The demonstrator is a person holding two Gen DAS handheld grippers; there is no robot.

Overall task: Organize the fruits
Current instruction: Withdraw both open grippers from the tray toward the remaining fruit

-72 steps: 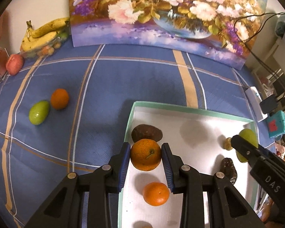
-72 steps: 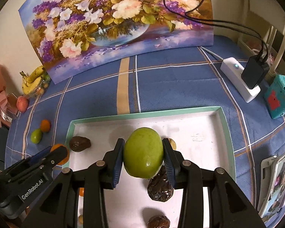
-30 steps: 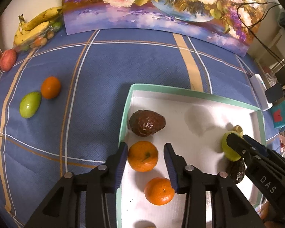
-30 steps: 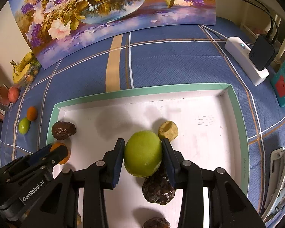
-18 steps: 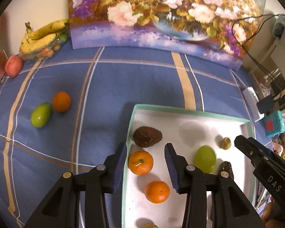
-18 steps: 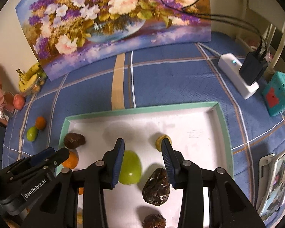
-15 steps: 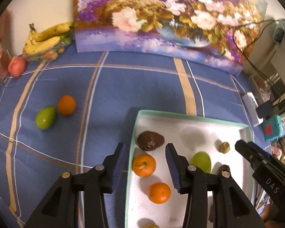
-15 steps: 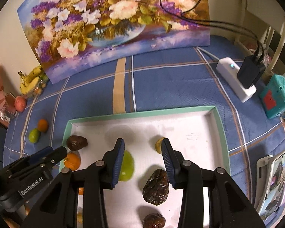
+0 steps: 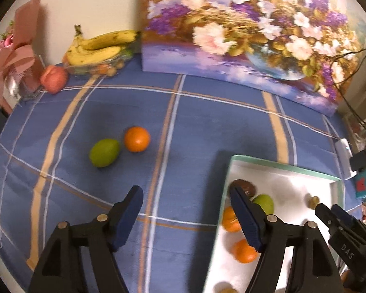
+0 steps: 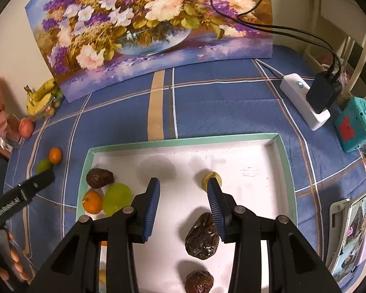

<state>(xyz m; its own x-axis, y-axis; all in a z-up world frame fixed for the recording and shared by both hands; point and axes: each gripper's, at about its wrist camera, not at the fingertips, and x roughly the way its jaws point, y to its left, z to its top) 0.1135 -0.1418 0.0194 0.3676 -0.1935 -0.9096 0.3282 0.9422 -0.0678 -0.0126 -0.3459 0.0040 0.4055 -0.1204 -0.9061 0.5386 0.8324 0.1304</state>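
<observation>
My left gripper (image 9: 185,202) hangs over the blue cloth left of the white tray (image 9: 280,165), its jaws opening with nothing between them. A loose orange (image 9: 137,139) and a green fruit (image 9: 104,152) lie touching on the cloth ahead of it. My right gripper (image 10: 183,188) is above the tray (image 10: 183,142), jaws opening and empty. At the tray's left end a green fruit (image 10: 116,197) rests against an orange (image 10: 92,201) and a brown avocado (image 10: 99,177). A small yellowish fruit (image 10: 211,178) and two dark wrinkled fruits (image 10: 202,236) lie nearer my right gripper.
A flower painting (image 10: 158,24) leans on the back wall. Bananas (image 9: 102,46) and a red fruit (image 9: 53,78) sit at the back left beside a pink bouquet (image 9: 9,56). A power strip with a charger (image 10: 310,102) and a teal box (image 10: 356,124) stand right of the tray.
The left gripper let go of the orange in the tray, rose and swung left over the cloth, opening wide. The right gripper released the green fruit, which rolled left against the orange.
</observation>
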